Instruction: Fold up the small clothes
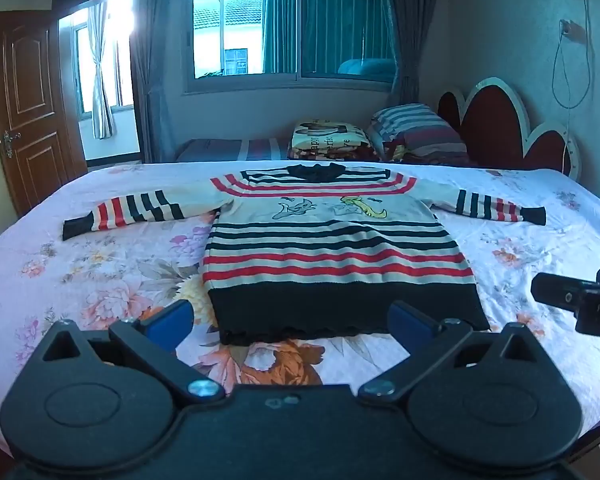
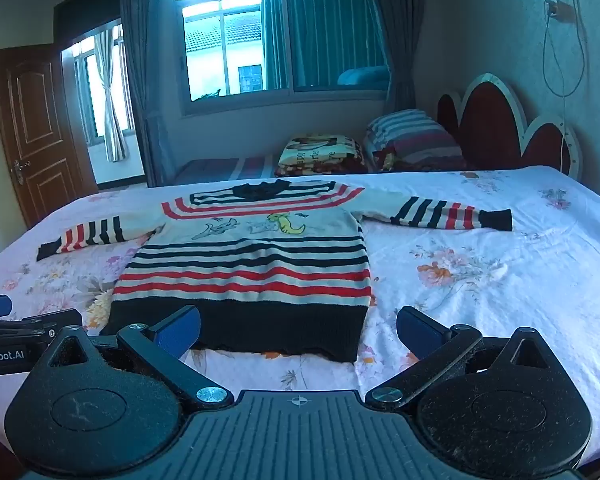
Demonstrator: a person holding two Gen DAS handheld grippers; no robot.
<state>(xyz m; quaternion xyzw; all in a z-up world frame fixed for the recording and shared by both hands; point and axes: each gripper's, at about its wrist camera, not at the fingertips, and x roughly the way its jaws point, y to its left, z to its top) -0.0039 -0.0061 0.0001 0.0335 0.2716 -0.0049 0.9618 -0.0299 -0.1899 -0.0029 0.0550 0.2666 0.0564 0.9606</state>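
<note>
Both tools, left tool (image 1: pixel 290 322) and right tool (image 2: pixel 298 330), gape empty above the flat sweater (image 1: pixel 332 256).

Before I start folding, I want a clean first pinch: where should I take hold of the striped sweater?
Take the striped sweater by its black hem corners, coming in low from the near edge. It lies flat, sleeves spread, hem facing both open tools.

Left tool (image 1: pixel 290 322) and right tool (image 2: pixel 298 330): each is held tilted downward in the lower centre of its own view, blue-padded fingers (image 2: pixel 178 330) spread wide, with nothing gripped. Both are seen side by side.
</note>
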